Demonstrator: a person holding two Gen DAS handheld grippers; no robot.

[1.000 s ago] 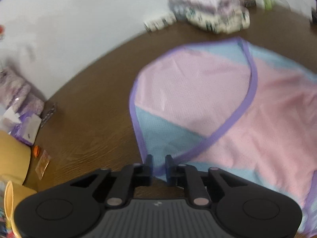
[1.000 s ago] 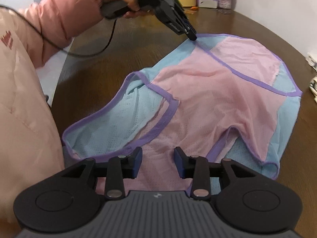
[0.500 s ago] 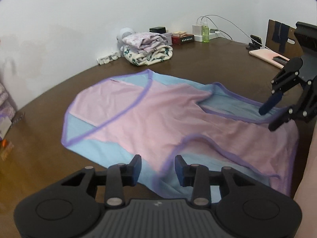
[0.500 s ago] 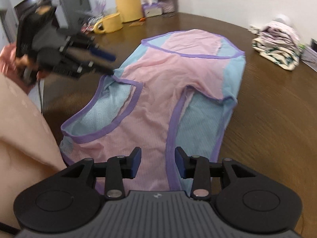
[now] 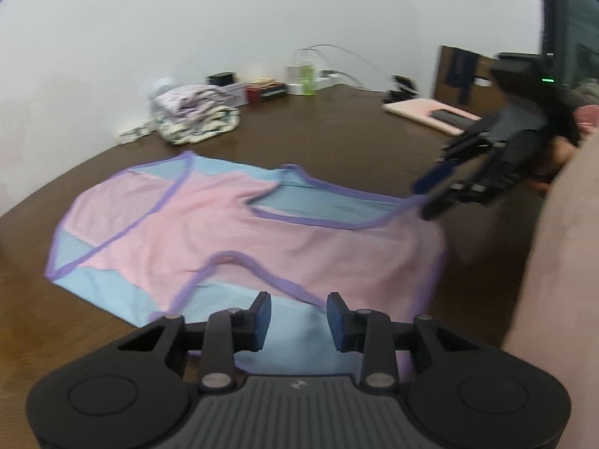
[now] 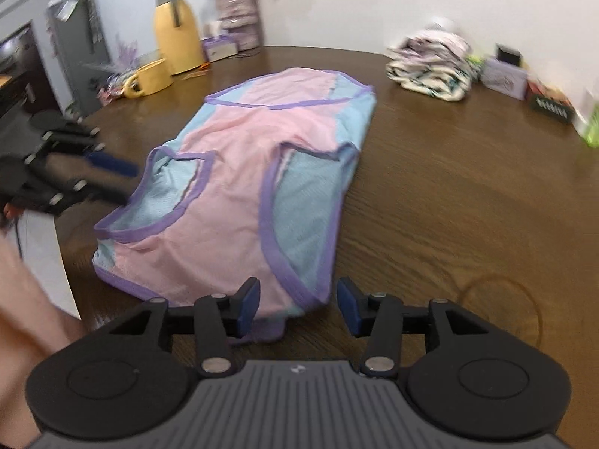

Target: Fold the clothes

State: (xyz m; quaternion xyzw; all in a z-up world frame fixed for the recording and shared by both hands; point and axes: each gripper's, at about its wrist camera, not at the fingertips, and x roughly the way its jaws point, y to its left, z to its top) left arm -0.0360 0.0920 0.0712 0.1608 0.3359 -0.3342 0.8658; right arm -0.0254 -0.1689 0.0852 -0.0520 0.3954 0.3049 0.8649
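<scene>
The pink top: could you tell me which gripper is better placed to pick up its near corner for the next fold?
Probably the right gripper: its open fingers bracket the top's corner.

Yellow jug (image 6: 176, 35) and yellow mug (image 6: 149, 78) at table's far edge; green bottle (image 5: 307, 79) by wall.

1. Bare worktop (image 6: 449, 194) lies wide open to the right of the pink and blue garment (image 6: 243, 187), free for passing.
2. A folded clothes pile (image 6: 430, 61) and small boxes (image 6: 503, 73) crowd the far edge by the wall.
3. A yellow jug (image 6: 178, 37) and yellow mug (image 6: 149, 76) block the far left corner.
4. The left hand-held gripper (image 6: 119, 179) hovers at the garment's left edge, narrowing that side.
5. A pink board (image 5: 430, 112) occupies the right end in the left wrist view.
</scene>
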